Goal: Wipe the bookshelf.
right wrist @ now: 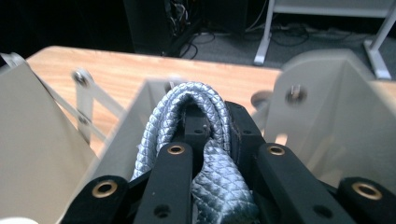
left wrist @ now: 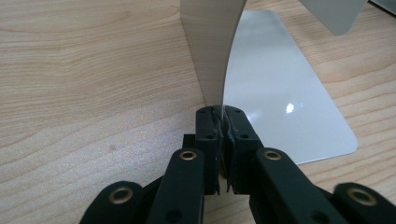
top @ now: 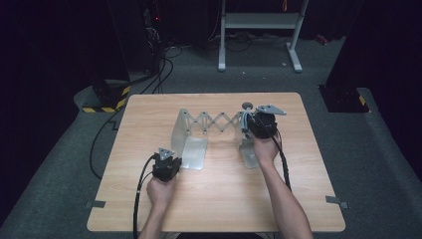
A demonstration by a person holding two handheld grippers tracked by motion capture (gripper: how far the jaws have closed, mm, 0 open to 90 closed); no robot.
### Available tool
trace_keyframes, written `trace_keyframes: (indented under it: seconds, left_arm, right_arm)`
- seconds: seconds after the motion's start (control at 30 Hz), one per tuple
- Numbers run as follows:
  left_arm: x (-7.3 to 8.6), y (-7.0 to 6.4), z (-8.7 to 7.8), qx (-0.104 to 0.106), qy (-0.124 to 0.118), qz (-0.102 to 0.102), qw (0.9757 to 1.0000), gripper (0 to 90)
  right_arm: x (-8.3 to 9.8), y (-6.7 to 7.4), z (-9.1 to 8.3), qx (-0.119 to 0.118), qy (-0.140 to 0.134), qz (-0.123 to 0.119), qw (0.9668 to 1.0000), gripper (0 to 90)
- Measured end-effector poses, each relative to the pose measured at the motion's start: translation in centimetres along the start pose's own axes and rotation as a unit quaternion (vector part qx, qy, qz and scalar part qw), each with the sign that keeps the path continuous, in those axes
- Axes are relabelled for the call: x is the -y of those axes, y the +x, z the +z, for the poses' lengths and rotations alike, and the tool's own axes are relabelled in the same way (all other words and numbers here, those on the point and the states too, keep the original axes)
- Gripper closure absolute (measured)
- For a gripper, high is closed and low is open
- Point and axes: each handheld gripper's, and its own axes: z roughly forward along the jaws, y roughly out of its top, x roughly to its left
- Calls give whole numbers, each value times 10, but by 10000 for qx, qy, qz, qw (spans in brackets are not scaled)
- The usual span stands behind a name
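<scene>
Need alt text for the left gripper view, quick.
The left tongs are shut on the bottom edge of an upright metal bookend plate, its flat silver base lying on the light wooden table.

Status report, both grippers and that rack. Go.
Left gripper shut on the rack's left end plate. Right gripper shut on braided loop. Nothing blocking.

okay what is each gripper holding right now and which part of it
Left gripper pinches the upright metal panel of the expandable rack by its near edge. Right gripper clamps the rack's braided grey loop handle.
</scene>
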Motion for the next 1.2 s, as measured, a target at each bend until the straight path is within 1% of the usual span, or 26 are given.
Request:
trace_keyframes:
  seconds: [0.07,0.13,0.17,0.23,0.33,0.47,0.57,0.67,0.77,0.83,0.9,0.97,1.07,1.2]
  left_arm:
    - [0,0,0,-7,-2,-1,10000,849]
    - [0,0,0,-14,-3,5,10000,849]
    - [0,0,0,-13,-2,5,10000,849]
    - [0,0,0,-14,-4,6,10000,849]
    - [0,0,0,-15,-4,6,10000,850]
    - [0,-1,0,-18,-3,10,10000,849]
    - [0,-1,0,-15,-3,6,10000,849]
    - [0,0,0,-15,-2,8,10000,850]
    - [0,0,0,-13,-4,6,10000,850]
    - [0,0,0,-14,-3,8,10000,849]
    - [0,-1,0,-15,-4,6,10000,850]
    - [0,0,0,-9,-5,-4,10000,850]
    - [0,0,0,4,-1,-7,10000,850]
    - [0,0,0,8,0,-11,10000,850]
  right_arm:
    - [-4,1,1,2,-37,-21,10000,812]
    - [-4,2,5,51,50,-35,10000,812]
    - [-3,2,8,99,98,-89,9999,812]
    - [3,1,14,183,211,-152,9995,812]
    - [13,-3,18,262,340,-150,9990,812]
    - [21,-4,19,339,390,-216,9984,812]
    - [24,-3,22,426,487,-333,9973,813]
    - [33,-5,26,464,640,-358,9962,813]
    - [44,-6,33,523,882,-334,9942,813]
    - [49,-7,37,539,876,-345,9941,813]
    - [49,-6,38,567,862,-369,9940,813]
    - [50,-5,38,617,836,-469,9935,813]
    - [50,-6,36,555,846,-442,9939,813]
    - [53,-5,32,542,853,-569,9933,813]
